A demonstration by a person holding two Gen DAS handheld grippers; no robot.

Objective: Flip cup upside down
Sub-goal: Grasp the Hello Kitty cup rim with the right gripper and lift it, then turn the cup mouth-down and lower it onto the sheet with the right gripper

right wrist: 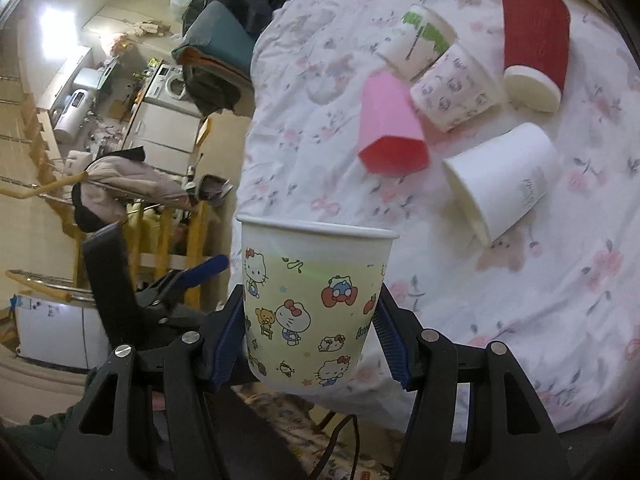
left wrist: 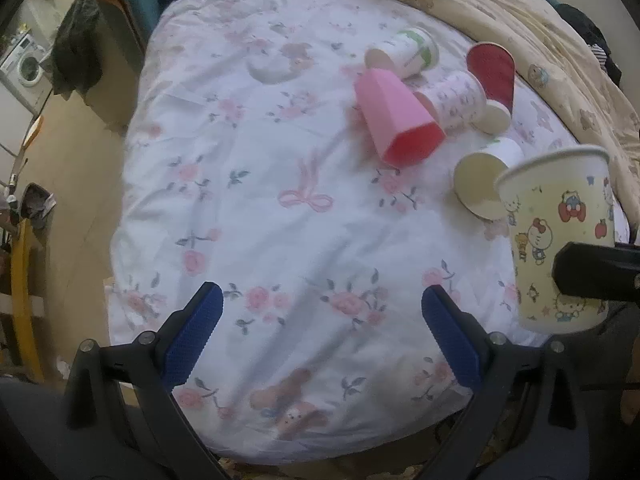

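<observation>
Only the right wrist view shows right tool clamping cartoon cup; left tool gapes.

Pink cup, red cup lie on floral bedsheet.

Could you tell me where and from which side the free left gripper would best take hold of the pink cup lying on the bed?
Grip the pink cup across its faceted side walls at mid-body, coming from above. It lies on its side, mouth toward the cameras, so the flat facets give the left gripper parallel faces. The patterned cup crowds its right side near the base, so stay toward the mouth end.
</observation>
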